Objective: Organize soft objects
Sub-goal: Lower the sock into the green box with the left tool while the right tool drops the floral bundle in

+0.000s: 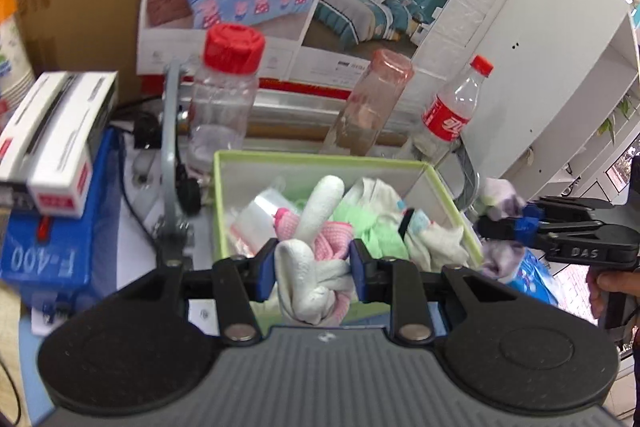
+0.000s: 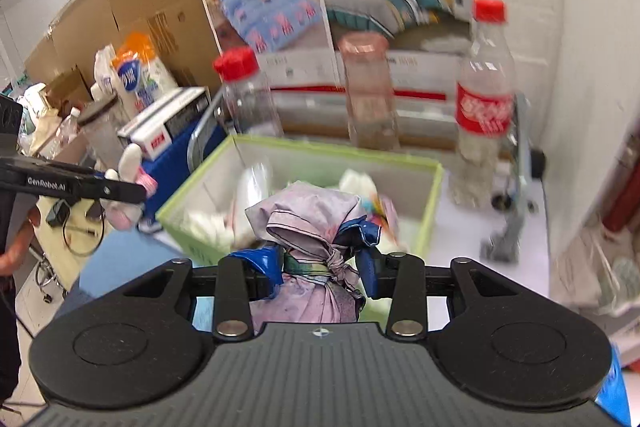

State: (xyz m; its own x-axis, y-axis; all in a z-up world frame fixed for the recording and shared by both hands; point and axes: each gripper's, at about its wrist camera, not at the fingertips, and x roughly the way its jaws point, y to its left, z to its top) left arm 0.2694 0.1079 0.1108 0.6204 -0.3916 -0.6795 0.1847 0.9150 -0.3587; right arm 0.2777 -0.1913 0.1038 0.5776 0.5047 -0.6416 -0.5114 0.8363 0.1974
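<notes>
The left gripper (image 1: pixel 313 269) has its jaws clamped on a knotted white and pink sock (image 1: pixel 308 267), held above the green-rimmed box (image 1: pixel 320 159). The right gripper (image 2: pixel 322 269) pinches a tied lilac cloth bundle (image 2: pixel 308 223) over that box on the worktop (image 2: pixel 460 239).

White tabletop (image 2: pixel 460 227) carries a green-rimmed box (image 1: pixel 452 203) w/ soft items inside. Behind box, L to R: clear jar w/ red lid (image 1: pixel 224 95), pinkish upturned bottle (image 1: pixel 368 103), cola bottle w/ red label (image 1: pixel 452 107). Left of box: blue F-400 machine (image 1: pixel 48 251), white cartons (image 1: pixel 52 139) stacked on top of it.
</notes>
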